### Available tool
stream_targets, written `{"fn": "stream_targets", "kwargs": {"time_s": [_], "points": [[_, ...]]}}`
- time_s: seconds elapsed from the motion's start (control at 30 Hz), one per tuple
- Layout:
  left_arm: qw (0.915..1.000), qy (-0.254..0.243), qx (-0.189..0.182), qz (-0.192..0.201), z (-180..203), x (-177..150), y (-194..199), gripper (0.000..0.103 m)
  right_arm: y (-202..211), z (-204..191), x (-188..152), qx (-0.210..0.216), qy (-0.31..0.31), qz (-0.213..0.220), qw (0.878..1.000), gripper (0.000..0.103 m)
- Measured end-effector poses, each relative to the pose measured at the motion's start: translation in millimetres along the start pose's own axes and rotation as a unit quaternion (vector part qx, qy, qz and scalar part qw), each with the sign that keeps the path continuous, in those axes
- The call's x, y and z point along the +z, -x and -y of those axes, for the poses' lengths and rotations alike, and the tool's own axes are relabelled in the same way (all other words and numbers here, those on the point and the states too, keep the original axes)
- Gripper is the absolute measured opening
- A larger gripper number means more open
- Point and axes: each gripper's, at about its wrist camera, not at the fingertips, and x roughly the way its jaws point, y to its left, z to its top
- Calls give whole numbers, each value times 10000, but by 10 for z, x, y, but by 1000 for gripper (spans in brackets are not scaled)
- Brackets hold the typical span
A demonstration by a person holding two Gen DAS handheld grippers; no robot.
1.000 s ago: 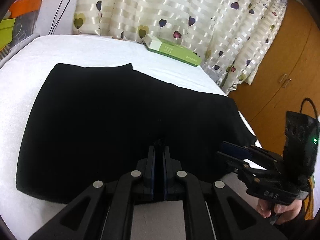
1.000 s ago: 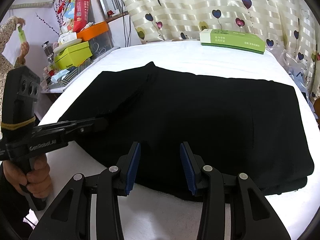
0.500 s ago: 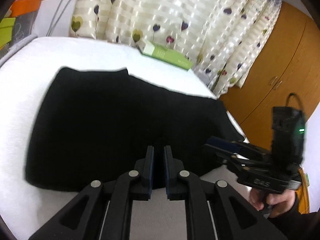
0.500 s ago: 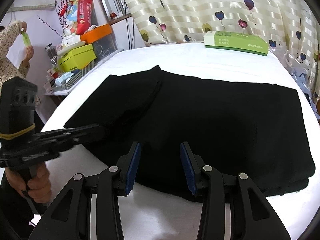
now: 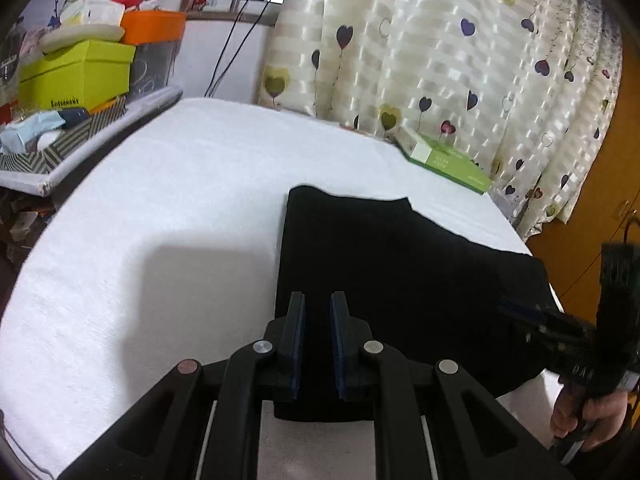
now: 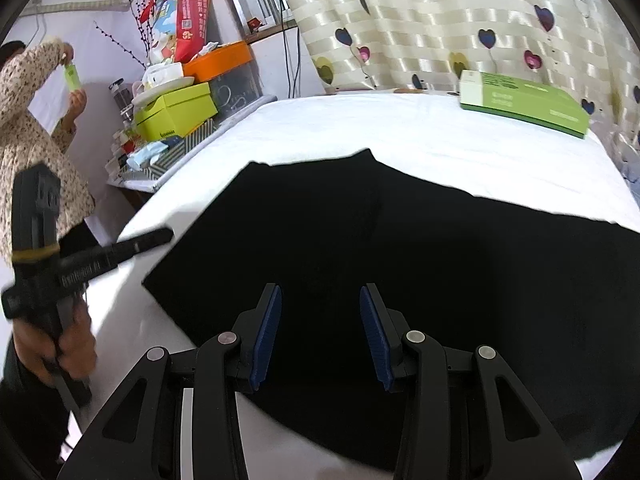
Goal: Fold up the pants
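The black pants [image 5: 400, 272] lie folded flat on a surface covered in white cloth [image 5: 180, 200]. My left gripper [image 5: 318, 308] hovers at the pants' near left corner, its fingers a narrow gap apart and nothing held between them. My right gripper [image 6: 320, 300] stands wide open over the near edge of the pants [image 6: 400, 260], blue pads [image 6: 266, 332] bare. In the right wrist view the left gripper [image 6: 160, 236] points in from the left, gripped by a hand [image 6: 64, 344]. The right gripper [image 5: 520, 312] shows at the right edge of the left wrist view.
A green box [image 6: 524, 104] rests at the far edge by the heart-print curtain [image 5: 440, 60]. Stacked boxes, one yellow-green [image 6: 176, 116], crowd a side shelf at the left. A person in a patterned sleeve [image 6: 24, 120] stands beyond it. A wooden wardrobe [image 5: 600, 220] is at right.
My left gripper went from shut to slightly open and swung left toward the pants' left corner. My right gripper stayed open and moved a little left along the near edge.
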Motion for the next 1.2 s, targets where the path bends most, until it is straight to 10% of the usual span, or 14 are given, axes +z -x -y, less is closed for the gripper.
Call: {"fn": "stream_targets", "kwargs": {"time_s": [0.77,1.2], "points": [[9969,-288,309,-662,44,749,-952,16,-814,92,607,-275,48,-311,9991,38],[9972,-529,456,-270,183,262,-281,16,-317,-127,192,-105,409,-157,9990,36]]}}
